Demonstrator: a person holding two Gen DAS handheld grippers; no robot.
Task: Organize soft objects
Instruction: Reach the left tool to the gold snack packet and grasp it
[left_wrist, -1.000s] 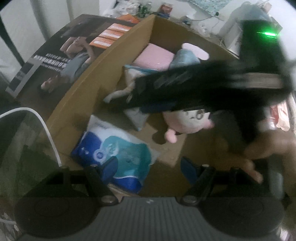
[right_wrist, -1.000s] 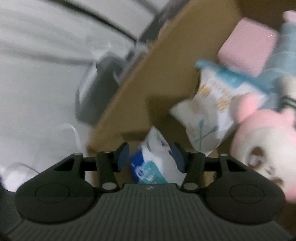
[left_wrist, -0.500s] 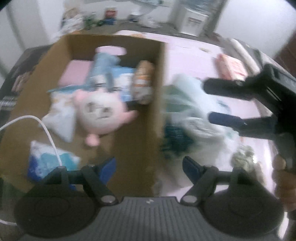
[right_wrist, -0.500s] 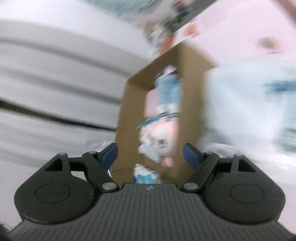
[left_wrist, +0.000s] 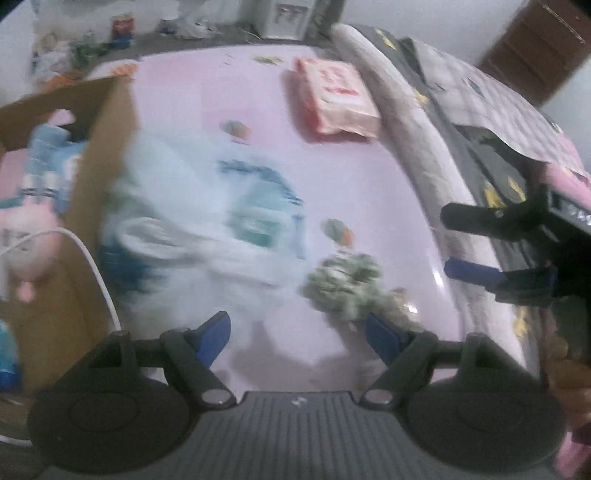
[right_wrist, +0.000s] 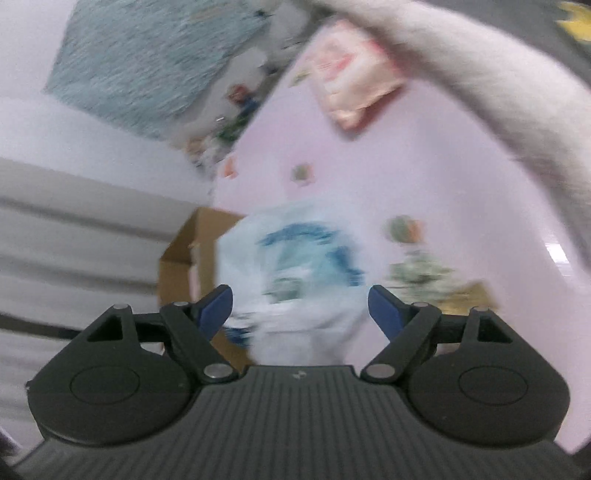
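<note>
Lying blurred beside the cardboard box (left_wrist: 107, 155), the tissue pack's (left_wrist: 221, 221) orientation is indiscernible.

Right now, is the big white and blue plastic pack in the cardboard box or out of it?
Out. The white and blue pack lies on the pink sheet, just beside the cardboard box wall; whether it touches the wall is too blurred to tell.

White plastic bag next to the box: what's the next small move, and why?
Probably bring the left gripper down onto the white plastic bag. Its jaws stand open and empty, the bag lies on the pink sheet outside the cardboard box, and it is the nearest soft item.
</note>
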